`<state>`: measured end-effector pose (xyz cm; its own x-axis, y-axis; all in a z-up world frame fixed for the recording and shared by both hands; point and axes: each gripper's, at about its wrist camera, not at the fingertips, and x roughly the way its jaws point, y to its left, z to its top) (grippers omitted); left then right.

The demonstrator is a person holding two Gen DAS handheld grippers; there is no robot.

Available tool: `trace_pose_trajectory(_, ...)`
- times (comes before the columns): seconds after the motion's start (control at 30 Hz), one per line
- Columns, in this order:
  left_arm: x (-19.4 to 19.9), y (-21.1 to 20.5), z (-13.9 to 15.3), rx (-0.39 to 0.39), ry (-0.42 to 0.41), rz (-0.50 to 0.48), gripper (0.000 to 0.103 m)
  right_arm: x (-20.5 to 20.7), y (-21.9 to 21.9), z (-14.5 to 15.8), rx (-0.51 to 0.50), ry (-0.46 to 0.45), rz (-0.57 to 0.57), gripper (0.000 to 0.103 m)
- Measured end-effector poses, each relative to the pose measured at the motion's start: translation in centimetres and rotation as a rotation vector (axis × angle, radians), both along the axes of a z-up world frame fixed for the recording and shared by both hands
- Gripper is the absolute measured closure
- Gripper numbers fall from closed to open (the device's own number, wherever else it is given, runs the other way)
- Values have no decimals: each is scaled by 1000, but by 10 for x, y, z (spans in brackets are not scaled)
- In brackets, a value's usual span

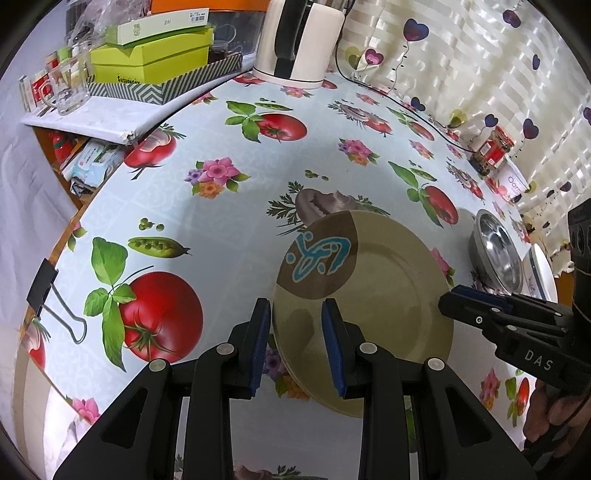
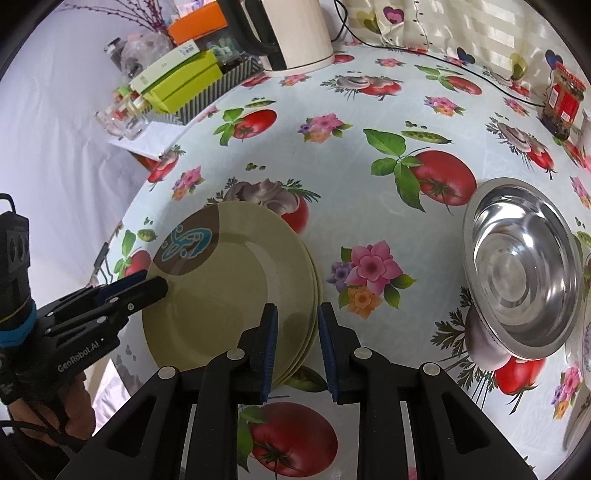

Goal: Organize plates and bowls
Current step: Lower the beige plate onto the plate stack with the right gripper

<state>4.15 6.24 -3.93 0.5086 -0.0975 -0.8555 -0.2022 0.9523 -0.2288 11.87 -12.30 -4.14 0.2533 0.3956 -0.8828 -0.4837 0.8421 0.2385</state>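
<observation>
Your left gripper and right gripper both gape empty over the stiff, slick, breakable plate stack; pinch its rim.

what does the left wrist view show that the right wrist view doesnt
Only the left wrist view shows the black binder clip at the table edge and the wipes pack on the shelf below. Only the right wrist view shows the steel bowl whole and the dried branches. Both show the stack of olive plates, the white kettle, the green boxes, the red-labelled jar, and both tools: the left hand-held gripper and the right hand-held gripper, each with a gap between its pads.
</observation>
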Motion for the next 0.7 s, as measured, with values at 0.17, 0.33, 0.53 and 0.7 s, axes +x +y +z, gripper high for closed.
trace_pose_trajectory(0.17,-1,-3,0,13,2,-6,73,-1,4,-1,-8,-9,12,81)
trace_pose_trajectory(0.33,-2,-1,1,7,-4,-1,73,-2,3,0,-5,-14,14,81)
trace_pose_trajectory(0.53,-5,1,9,16,-22,10,73,-2,-6,8,21,-36,-12,81)
trace_pose_trajectory(0.7,-5,-3,19,24,-46,4,73,-6,-16,19,46,-64,-21,81)
